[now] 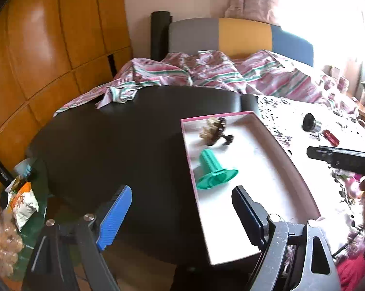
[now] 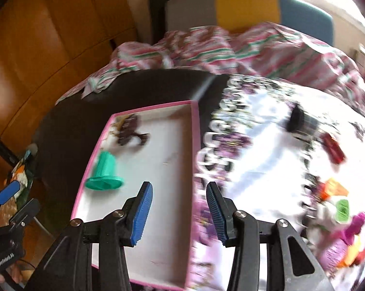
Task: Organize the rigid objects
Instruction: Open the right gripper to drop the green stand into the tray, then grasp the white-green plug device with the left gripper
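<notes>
Fingers (image 2: 143,214) of the right gripper (image 2: 180,214) empty, green spool (image 2: 104,173) beyond-left.

A rumpled pink striped bedsheet (image 1: 206,72) lies behind the dark table (image 1: 121,133), beside wooden wardrobe doors (image 1: 49,48).

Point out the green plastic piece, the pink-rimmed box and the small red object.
green plastic piece (image 1: 212,169), left wrist view, on its cylindrical stem.
pink-rimmed box (image 1: 216,117), left wrist view, on its far pink rim.
small red object (image 1: 330,137), left wrist view, on the middle of its body.
</notes>
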Available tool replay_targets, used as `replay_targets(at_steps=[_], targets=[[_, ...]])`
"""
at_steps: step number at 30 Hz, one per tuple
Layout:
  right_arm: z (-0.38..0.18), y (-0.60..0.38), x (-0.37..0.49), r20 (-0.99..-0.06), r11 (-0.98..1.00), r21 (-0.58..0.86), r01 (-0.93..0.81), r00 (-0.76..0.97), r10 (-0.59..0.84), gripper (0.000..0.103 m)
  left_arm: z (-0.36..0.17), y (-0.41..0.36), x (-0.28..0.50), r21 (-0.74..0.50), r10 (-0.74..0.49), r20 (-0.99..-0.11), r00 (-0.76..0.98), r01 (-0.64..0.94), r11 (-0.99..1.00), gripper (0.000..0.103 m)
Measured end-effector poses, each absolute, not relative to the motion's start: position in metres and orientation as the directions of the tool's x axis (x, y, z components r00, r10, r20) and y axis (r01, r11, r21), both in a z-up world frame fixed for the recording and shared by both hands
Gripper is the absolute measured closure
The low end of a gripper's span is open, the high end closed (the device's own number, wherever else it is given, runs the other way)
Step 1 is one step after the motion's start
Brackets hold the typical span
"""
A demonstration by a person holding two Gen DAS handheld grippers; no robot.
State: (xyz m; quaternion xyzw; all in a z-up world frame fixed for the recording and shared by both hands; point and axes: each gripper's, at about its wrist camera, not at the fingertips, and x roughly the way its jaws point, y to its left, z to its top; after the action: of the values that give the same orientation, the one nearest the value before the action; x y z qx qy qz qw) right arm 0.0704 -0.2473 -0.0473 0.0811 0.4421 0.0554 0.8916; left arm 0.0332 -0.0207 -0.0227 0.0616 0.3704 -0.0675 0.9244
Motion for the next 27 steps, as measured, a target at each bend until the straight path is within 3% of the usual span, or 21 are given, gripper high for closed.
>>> replay_targets(at_steps=[8, 12, 17, 22, 27], targets=[[-0.030, -0.350, 0.027, -0.766, 0.951, 0.244, 0.191, 0.639, 0.068, 0.057, -0.018, -0.054, 0.038, 0.051, -0.137, -0.700, 0.701, 0.240, 0.969, 0.018], [-0.023, -0.406, -0.003, -0.759, 0.910, 0.256, 0.326, 0.651, -0.020, 0.056, -0.015, -0.075, 0.040, 0.006, -0.221, -0.706, 0.673, 0.318, 0.948, 0.018], [-0.025, -0.477, -0.048, -0.745, 0.802, 0.328, 0.500, 0.659, -0.105, 0.048, -0.014, -0.111, 0.038, -0.014, -0.309, -0.719, 0.622, 0.431, 0.902, 0.018], [-0.045, -0.518, -0.078, -0.756, 0.687, 0.430, 0.585, 0.650, -0.080, 0.048, -0.020, -0.165, 0.033, -0.012, -0.388, -0.744, 0.545, 0.569, 0.822, 0.018], [-0.052, -0.535, -0.092, -0.690, 0.605, 0.560, 0.566, 0.723, -0.038, 0.047, -0.027, -0.221, 0.029, -0.014, -0.469, -0.750, 0.467, 0.698, 0.716, 0.018]])
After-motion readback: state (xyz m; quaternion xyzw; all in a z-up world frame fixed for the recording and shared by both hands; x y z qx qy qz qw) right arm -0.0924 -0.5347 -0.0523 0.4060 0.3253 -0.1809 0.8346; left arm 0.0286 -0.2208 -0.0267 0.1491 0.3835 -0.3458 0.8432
